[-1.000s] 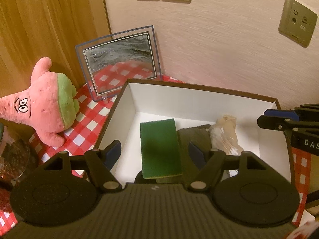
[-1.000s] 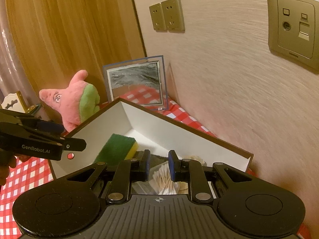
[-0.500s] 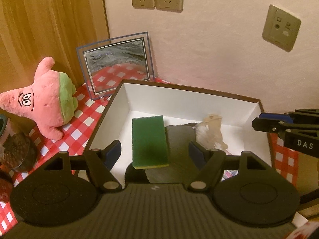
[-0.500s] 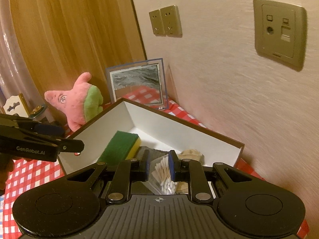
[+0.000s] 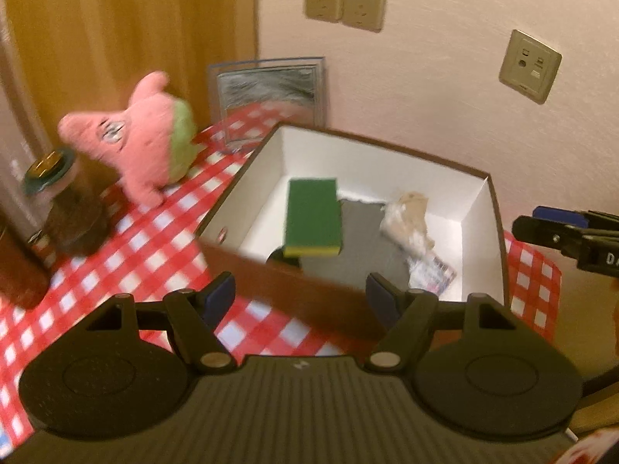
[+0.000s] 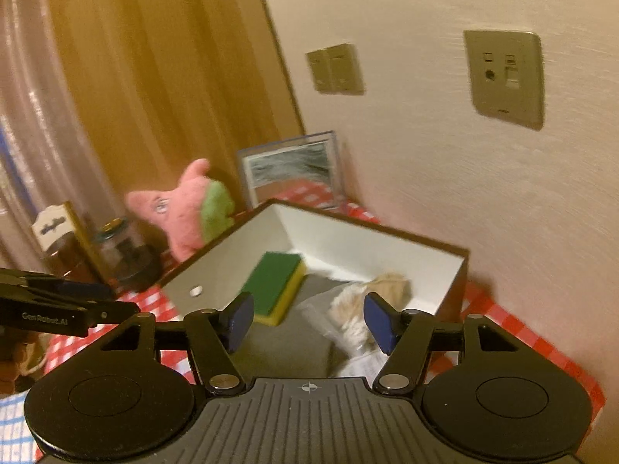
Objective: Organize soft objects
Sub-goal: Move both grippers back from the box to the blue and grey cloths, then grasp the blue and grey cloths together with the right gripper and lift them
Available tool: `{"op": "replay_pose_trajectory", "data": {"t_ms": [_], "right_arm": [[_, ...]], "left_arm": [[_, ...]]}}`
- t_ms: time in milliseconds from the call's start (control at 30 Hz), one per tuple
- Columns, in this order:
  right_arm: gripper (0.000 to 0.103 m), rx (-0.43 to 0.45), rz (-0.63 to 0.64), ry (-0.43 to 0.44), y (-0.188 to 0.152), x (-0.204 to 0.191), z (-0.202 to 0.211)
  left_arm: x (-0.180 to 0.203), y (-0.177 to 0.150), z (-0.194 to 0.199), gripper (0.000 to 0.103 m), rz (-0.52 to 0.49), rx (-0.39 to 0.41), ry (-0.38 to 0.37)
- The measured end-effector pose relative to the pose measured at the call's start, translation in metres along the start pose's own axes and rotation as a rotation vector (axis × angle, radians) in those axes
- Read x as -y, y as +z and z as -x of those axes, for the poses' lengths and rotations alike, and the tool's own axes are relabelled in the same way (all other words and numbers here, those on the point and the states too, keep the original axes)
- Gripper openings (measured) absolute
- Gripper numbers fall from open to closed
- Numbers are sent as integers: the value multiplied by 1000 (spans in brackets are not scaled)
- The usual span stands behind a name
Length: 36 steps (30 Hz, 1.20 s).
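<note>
A brown box with white inside (image 5: 496, 208) (image 6: 460, 266) stands on the red checked cloth. In it lie a green and yellow sponge (image 5: 312, 214) (image 6: 272, 282), a grey cloth (image 5: 358, 239) (image 6: 286, 332) and a clear bag of cotton swabs (image 5: 410, 224) (image 6: 356, 313). A pink star plush (image 5: 135, 135) (image 6: 182, 208) sits left of the box. My left gripper (image 5: 300, 295) is open and empty, in front of the box. My right gripper (image 6: 307, 317) is open and empty above the box's near part, over the bag.
A framed picture (image 5: 271, 96) (image 6: 292, 170) leans on the wall behind the box. A glass jar with a dark lid (image 5: 64, 205) (image 6: 123, 255) and a brown bottle (image 5: 15, 263) stand left of the plush. Wall sockets (image 5: 528, 65) are above.
My right gripper has opened and let go of the swab bag, which now lies in the box. Both grippers have pulled back from the box; the left view now shows its front wall.
</note>
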State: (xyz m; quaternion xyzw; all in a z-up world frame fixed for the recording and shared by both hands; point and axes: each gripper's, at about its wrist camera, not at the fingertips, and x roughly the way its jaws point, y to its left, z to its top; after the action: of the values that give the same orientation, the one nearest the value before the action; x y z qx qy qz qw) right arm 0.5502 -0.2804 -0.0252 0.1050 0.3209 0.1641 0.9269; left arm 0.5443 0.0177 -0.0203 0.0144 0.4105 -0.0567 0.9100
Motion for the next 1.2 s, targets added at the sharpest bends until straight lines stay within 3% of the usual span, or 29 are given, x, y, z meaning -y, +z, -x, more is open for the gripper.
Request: {"op": "replay_pose_trajectory", "data": {"t_ms": [267,567,800,1067,1200], "right_arm": [[63,-74,116,124,-45,-55,19],[62,-300,305,326,-127,-137,-7],[48,-444,428,422,-182,-182,-40],[36,-531,514,423,-222,-209,-68],[3,-546,580,401,-233,-217,-78]], "left_arm": [[-32,-71,45,73,120,-40,70],[-65,-164,65,72,262,-168,147],[-88,-213,68,72,348,-249,202],[-109,-235,71,72,385,-274,212],[-113,-238,69,72,381,-279,203]]}}
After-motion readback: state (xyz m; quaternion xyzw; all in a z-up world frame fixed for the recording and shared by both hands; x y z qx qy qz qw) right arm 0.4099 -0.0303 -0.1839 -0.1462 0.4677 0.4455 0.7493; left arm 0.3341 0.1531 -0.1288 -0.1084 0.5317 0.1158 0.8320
